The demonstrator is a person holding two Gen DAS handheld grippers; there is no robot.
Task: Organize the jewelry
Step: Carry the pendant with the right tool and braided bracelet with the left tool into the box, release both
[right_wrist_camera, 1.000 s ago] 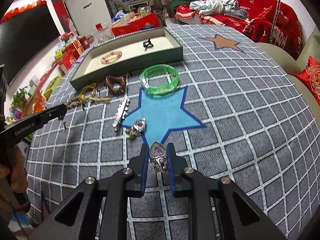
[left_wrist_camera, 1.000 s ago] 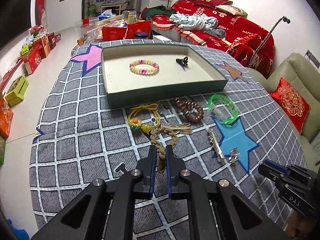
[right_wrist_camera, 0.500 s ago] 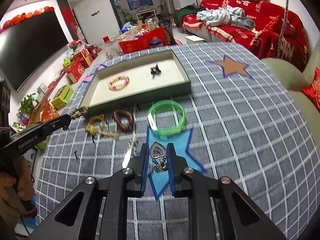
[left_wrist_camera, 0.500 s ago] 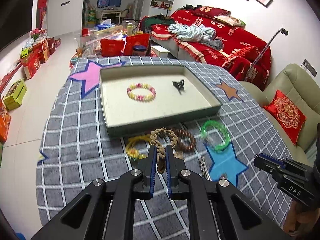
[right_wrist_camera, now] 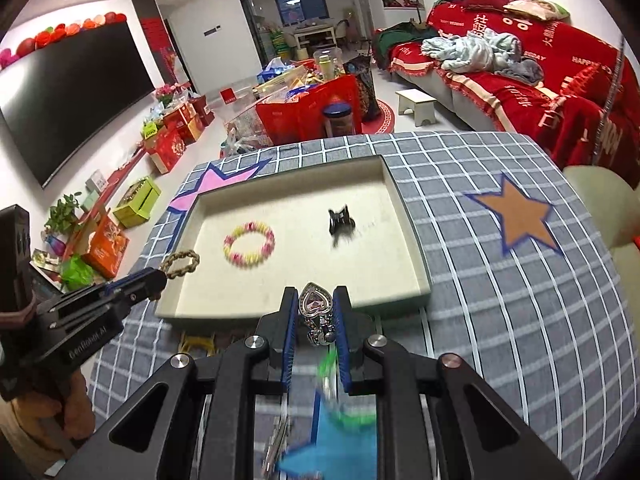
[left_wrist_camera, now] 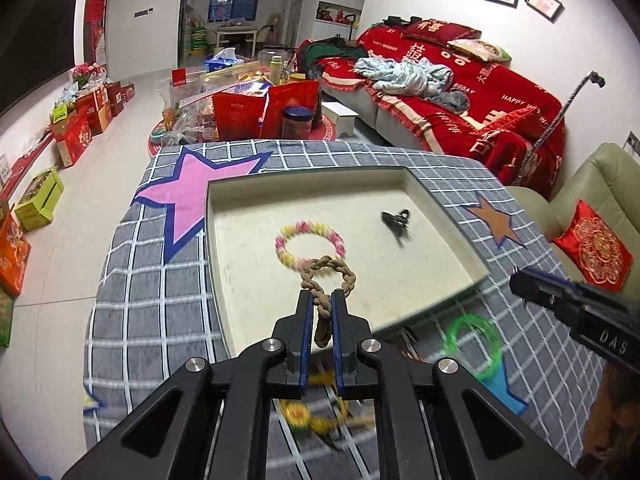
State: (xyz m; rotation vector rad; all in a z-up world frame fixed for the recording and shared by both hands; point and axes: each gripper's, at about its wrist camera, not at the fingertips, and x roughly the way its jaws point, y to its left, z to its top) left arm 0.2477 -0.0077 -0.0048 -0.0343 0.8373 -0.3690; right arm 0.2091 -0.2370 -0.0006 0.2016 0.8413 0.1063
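Note:
My left gripper [left_wrist_camera: 321, 298] is shut on a tan braided rope bracelet [left_wrist_camera: 328, 278], whose loop hangs over the near edge of the green tray [left_wrist_camera: 456, 224]. The same gripper [right_wrist_camera: 160, 274] shows at the left of the right wrist view with the rope loop [right_wrist_camera: 181, 264] at its tips. My right gripper [right_wrist_camera: 317, 295] is shut on a silver heart-shaped watch [right_wrist_camera: 316, 305], held above the tray's [right_wrist_camera: 412, 220] near rim. In the tray lie a pink-and-yellow bead bracelet [left_wrist_camera: 310, 242] [right_wrist_camera: 249, 243] and a black hair clip [left_wrist_camera: 396, 220] [right_wrist_camera: 341, 222].
On the checked cloth below the tray lie a green bangle [left_wrist_camera: 474, 340], blurred, and a yellow cord bracelet [left_wrist_camera: 312, 416]. The right gripper [left_wrist_camera: 514, 280] juts in from the right of the left wrist view. Beyond the table are a red sofa [left_wrist_camera: 460, 92], red bags and boxes on the floor.
Both grippers have lifted and moved forward from the cloth to the tray's near edge, carrying the rope bracelet and the heart watch. The loose jewelry now lies below and behind them.

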